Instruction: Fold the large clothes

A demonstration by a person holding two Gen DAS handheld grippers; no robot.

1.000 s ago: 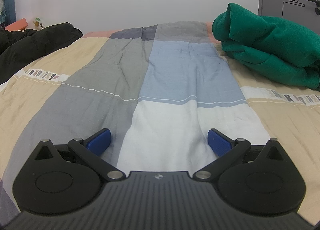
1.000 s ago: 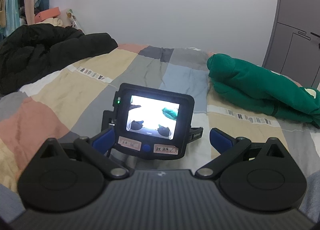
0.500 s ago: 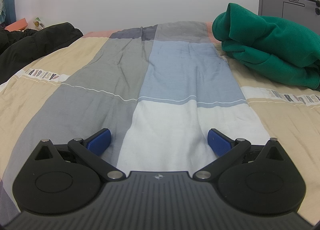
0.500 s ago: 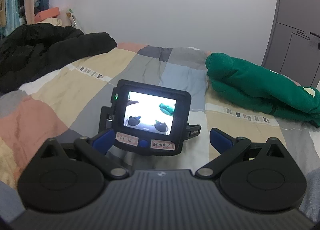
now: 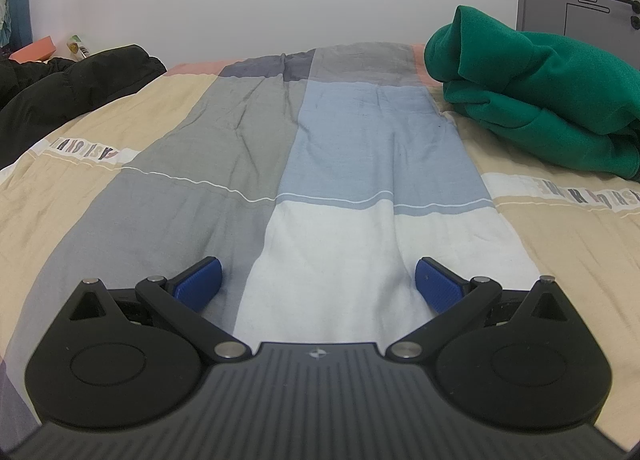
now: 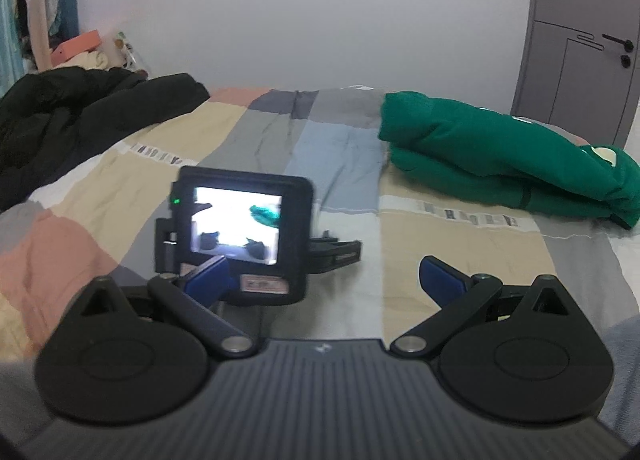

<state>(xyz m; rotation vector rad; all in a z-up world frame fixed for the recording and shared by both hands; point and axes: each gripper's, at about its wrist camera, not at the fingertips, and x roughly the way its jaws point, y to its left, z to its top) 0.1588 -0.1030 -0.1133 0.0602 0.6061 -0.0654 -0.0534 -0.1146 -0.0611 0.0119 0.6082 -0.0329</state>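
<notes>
A green garment point(image 5: 532, 100) lies folded in a thick stack at the right of the bed; it also shows in the right wrist view point(image 6: 500, 156). A black jacket point(image 5: 68, 88) lies crumpled at the left, and shows in the right wrist view point(image 6: 84, 116) too. My left gripper point(image 5: 318, 284) is open and empty, low over the patchwork cover. My right gripper point(image 6: 324, 280) is open and empty, raised above the bed. The back of the left gripper, with its lit screen point(image 6: 236, 228), sits just ahead of the right gripper's left finger.
The bed carries a patchwork cover point(image 5: 340, 164) of grey, blue, beige and white panels. A white wall stands behind. A grey door point(image 6: 584, 40) is at the far right. Hanging clothes point(image 6: 36, 0) and small items crowd the far left corner.
The right gripper has risen and shifted, so the left gripper's screen now sits lower and further left in its view, with blur. The left gripper has not moved.
</notes>
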